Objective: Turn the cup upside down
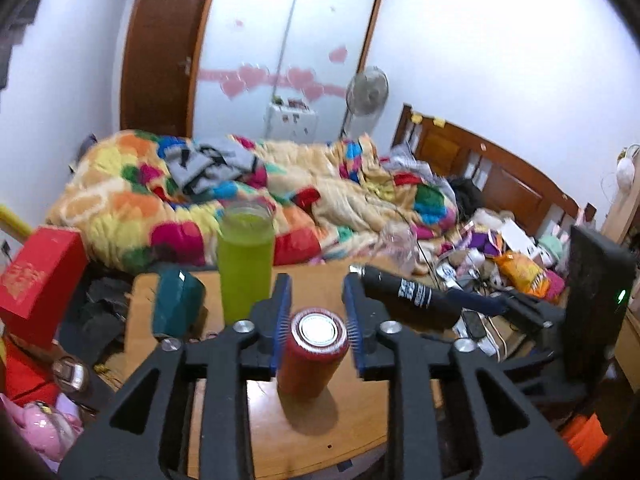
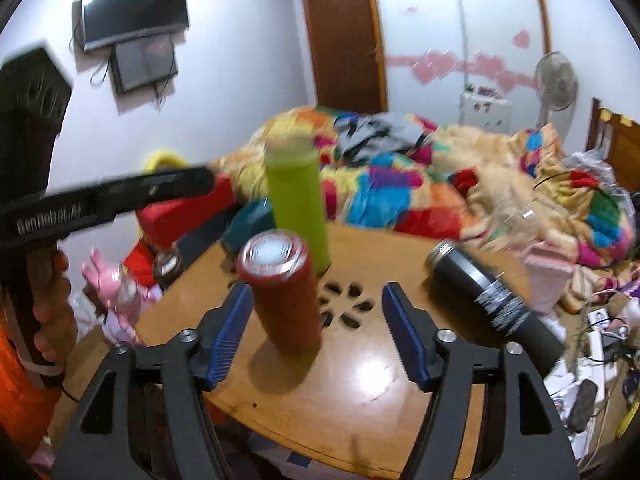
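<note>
A red cup (image 1: 314,354) with a silver end facing up stands on the round wooden table (image 1: 360,420). My left gripper (image 1: 316,320) is open, its blue pads on either side of the cup's top, close to it but apart. In the right wrist view the red cup (image 2: 286,296) stands left of centre. My right gripper (image 2: 318,334) is open, its left pad (image 2: 230,334) beside the cup's lower part. A green cup (image 1: 246,266) stands upright behind the red one, and it also shows in the right wrist view (image 2: 298,200).
A black flask (image 2: 490,294) lies on its side on the table's right. A teal box (image 1: 176,306) sits at the table's back left. A red box (image 1: 38,276) is to the left. A bed with a colourful quilt (image 1: 240,200) lies behind.
</note>
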Demonstrator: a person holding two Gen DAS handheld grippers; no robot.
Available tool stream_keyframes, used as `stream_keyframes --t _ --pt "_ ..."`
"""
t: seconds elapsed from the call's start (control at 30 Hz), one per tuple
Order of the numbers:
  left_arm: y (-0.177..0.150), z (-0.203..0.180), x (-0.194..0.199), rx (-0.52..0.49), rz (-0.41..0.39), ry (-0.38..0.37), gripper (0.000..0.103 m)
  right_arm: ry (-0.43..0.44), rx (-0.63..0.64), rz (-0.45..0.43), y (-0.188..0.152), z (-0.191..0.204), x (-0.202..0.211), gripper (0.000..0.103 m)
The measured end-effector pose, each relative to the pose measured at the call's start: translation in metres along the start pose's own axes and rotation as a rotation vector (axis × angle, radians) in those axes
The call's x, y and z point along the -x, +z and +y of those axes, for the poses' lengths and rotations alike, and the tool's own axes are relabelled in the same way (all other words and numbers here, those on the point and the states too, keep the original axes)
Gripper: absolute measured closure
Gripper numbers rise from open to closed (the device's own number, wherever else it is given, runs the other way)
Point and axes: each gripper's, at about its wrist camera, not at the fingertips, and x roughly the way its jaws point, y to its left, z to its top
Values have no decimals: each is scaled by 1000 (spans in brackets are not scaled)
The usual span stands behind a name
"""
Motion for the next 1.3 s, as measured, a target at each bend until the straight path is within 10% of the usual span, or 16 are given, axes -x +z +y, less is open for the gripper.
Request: stream_keyframes --t 0.43,1.3 --pt "16 -34 64 -63 -212 118 2 -97 -80 -254 51 -1 92 0" --pt "7 -48 85 -89 -290 191 0 -177 -76 -281 49 9 117 0"
